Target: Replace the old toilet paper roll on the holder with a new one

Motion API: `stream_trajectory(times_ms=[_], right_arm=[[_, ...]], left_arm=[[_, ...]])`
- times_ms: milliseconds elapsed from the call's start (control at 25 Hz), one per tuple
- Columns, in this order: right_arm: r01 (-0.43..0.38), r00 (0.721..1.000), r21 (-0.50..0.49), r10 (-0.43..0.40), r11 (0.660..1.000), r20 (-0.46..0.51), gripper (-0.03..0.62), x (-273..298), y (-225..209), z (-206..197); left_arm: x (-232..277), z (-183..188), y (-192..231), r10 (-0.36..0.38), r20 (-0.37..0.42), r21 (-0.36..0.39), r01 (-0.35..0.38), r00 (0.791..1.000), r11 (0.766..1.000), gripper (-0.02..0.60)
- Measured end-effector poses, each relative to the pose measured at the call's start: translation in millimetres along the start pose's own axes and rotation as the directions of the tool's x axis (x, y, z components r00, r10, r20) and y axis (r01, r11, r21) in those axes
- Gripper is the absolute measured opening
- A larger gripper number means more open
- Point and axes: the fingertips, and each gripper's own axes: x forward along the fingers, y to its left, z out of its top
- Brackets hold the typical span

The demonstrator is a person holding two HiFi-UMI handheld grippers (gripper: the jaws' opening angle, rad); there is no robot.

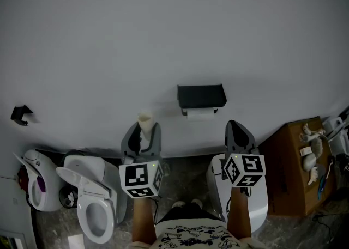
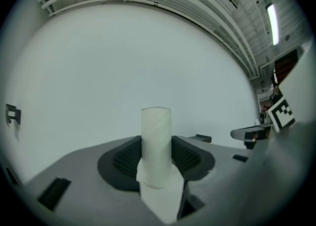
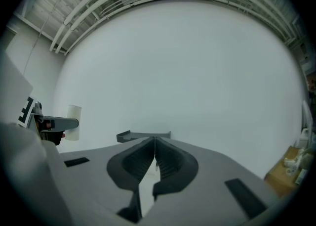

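Already my left gripper (image 1: 144, 129) clamps the bare old tube (image 2: 156, 141), clear of the holder (image 1: 201, 96); my right gripper (image 3: 154, 146), closed and empty, probably fetches the new roll next.

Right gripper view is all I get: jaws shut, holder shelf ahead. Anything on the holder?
Observer: Yes. The head view shows white paper just under the holder.
Operator: What is the left gripper doing?
Observer: The left gripper is shut on a bare tube, which stands upright between its jaws.
Operator: Is there a new roll anywhere?
Observer: None that I can make out. The head view shows a toilet on the floor at left and a brown box at right.
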Motion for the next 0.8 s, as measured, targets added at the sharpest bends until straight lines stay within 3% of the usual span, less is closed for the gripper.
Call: stream_trajectory(times_ms=[800], right_arm=[[0.0, 1.0, 0.007, 0.0, 1.0, 0.006, 0.022, -9.0, -0.4, 3.1]], left_arm=[[-7.0, 3.8, -4.6, 0.0, 0.006, 0.006, 0.0, 1.0, 1.0, 0.189]])
